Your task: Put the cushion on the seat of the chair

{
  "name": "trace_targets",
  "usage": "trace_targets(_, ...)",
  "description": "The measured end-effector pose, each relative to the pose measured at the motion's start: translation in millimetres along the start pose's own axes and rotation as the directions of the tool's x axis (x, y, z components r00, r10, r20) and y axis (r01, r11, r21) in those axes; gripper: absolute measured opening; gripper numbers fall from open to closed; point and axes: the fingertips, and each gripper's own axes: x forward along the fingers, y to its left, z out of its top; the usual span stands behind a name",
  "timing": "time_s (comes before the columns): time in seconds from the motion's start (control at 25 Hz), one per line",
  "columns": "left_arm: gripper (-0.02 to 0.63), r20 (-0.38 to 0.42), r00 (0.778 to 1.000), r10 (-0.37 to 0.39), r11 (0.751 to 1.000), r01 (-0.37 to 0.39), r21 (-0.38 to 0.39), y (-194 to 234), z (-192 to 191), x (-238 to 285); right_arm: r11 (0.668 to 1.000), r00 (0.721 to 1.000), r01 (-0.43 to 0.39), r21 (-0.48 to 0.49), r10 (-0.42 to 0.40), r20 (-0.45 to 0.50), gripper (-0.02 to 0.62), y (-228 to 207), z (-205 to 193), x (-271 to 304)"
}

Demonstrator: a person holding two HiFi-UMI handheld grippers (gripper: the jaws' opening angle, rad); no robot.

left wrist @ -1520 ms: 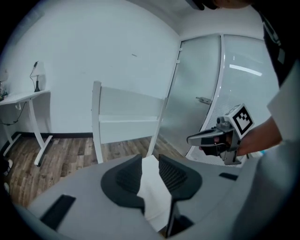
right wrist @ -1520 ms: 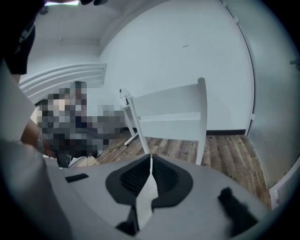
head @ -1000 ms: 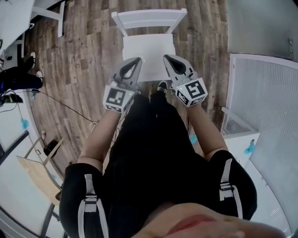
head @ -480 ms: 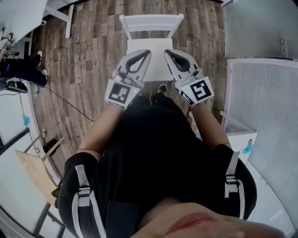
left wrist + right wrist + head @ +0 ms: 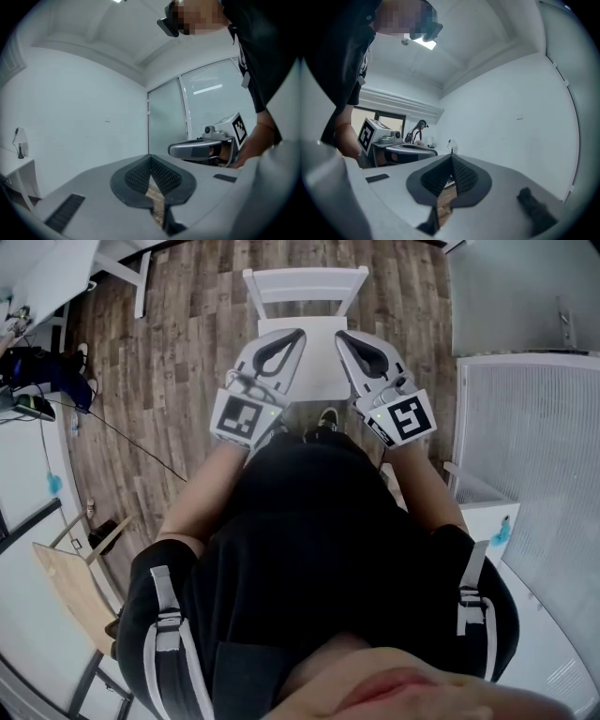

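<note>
Though closed, left tongs (image 5: 294,334), right tongs (image 5: 341,335) above chair (image 5: 319,376)

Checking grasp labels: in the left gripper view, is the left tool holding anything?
No, the left tool has its jaws shut tip to tip, with only wooden floor showing through the gap below.

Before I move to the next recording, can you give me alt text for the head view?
Seen from above, a person in black holds the left gripper and right gripper side by side, both shut and empty, pointed toward a white chair that stands on a wood-plank floor.
</note>
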Motion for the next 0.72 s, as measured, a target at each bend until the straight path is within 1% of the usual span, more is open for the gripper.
trace_targets(0.16, 0.012, 0.020, 1.000, -0.001, 1.000, 0.001, -0.003, 1.1, 1.2, -2.1, 1.000, 1.000, 0.004, -0.006, -0.004, 0.002, 0.015, 0.8, 0.8, 0.6)
trace_targets(0.72, 0.011, 0.025, 1.000, 0.001, 1.000, -0.001, 0.004, 5.0, 1.5, -7.6, 1.000, 1.000, 0.023, -0.007, -0.023, 0.001, 0.015, 1.7, -1.8, 1.2)
